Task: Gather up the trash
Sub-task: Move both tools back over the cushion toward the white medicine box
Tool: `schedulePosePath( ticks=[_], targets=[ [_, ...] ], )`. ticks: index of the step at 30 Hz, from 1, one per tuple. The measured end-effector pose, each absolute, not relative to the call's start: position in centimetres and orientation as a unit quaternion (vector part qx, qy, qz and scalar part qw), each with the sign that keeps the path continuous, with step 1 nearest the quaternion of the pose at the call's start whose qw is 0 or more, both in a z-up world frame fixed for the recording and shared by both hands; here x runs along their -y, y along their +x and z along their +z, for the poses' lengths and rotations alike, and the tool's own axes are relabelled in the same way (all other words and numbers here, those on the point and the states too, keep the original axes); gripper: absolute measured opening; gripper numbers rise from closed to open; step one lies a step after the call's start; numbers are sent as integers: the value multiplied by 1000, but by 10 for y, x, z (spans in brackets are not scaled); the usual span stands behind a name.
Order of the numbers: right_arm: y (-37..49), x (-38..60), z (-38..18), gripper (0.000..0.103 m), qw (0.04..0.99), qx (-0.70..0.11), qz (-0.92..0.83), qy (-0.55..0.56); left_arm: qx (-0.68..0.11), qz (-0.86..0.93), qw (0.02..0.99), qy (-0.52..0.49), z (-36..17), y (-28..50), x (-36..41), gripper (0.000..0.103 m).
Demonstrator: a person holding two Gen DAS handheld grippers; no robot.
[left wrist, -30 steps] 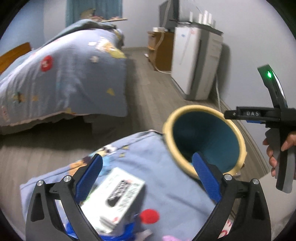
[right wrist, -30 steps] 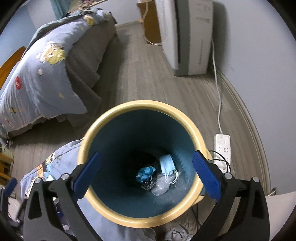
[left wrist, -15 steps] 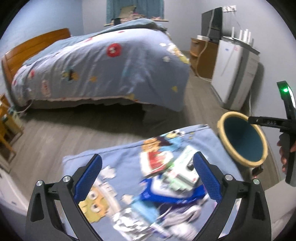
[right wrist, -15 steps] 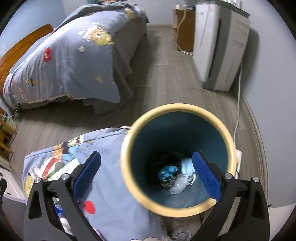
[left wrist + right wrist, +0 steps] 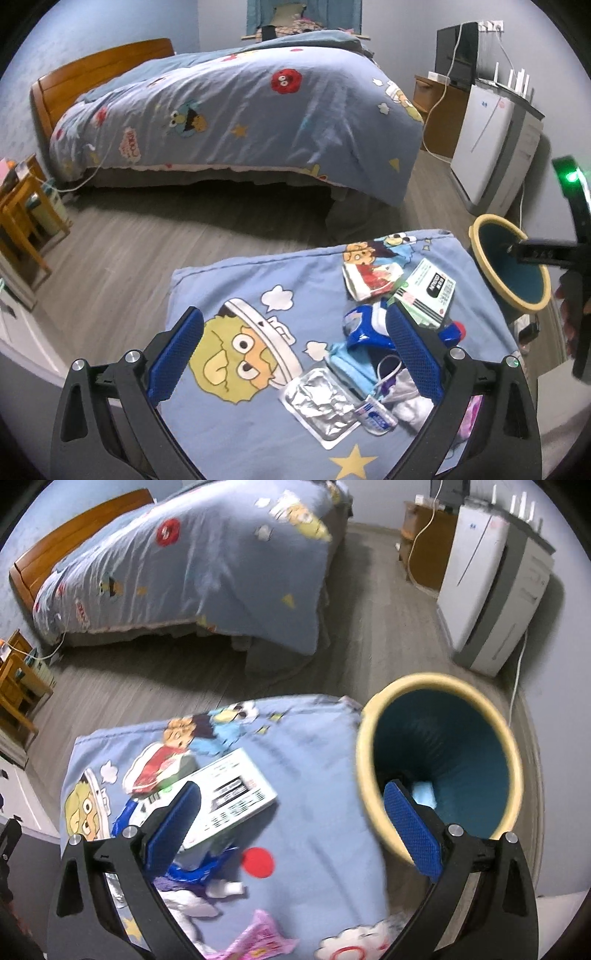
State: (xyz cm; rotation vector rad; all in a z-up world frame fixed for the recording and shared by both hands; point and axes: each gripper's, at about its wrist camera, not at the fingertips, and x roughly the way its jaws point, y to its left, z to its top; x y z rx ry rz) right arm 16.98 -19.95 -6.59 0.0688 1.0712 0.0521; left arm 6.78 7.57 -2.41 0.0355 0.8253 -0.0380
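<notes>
A heap of trash lies on a blue cartoon-print cushion (image 5: 258, 280): a white printed box (image 5: 424, 291), a red-and-white wrapper (image 5: 373, 280), a blue plastic bag (image 5: 364, 328), a foil sachet (image 5: 321, 402) and a light blue face mask (image 5: 351, 365). My left gripper (image 5: 291, 354) hangs open above the cushion, empty. My right gripper (image 5: 291, 823) is open too, hovering between the white box (image 5: 229, 794) and the yellow-rimmed teal bin (image 5: 439, 764). The bin (image 5: 509, 266) stands at the cushion's right edge with a light blue mask (image 5: 424, 794) inside.
A bed with a blue cartoon quilt (image 5: 236, 110) fills the far side across grey wood floor (image 5: 110, 258). A white appliance (image 5: 491, 147) and a wooden cabinet (image 5: 432, 110) stand by the right wall. A pink wrapper (image 5: 258, 941) lies near the cushion's front.
Both grippers have swung left, away from the bin and over the cushion. The trash heap has come into full view under the left gripper. Both stay open and empty.
</notes>
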Motion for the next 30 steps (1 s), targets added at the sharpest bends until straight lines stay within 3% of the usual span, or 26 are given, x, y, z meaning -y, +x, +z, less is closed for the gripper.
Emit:
schedulePosePath(
  ticks=[21,30],
  targets=[
    [221,145,-154,97,791,-606,13,79,-417,-50,908,10,-49,121,-77,98],
    [223,145,-168,97,762,-626,29,164,-413,-52,909,29,-50,120,-74,98]
  ],
)
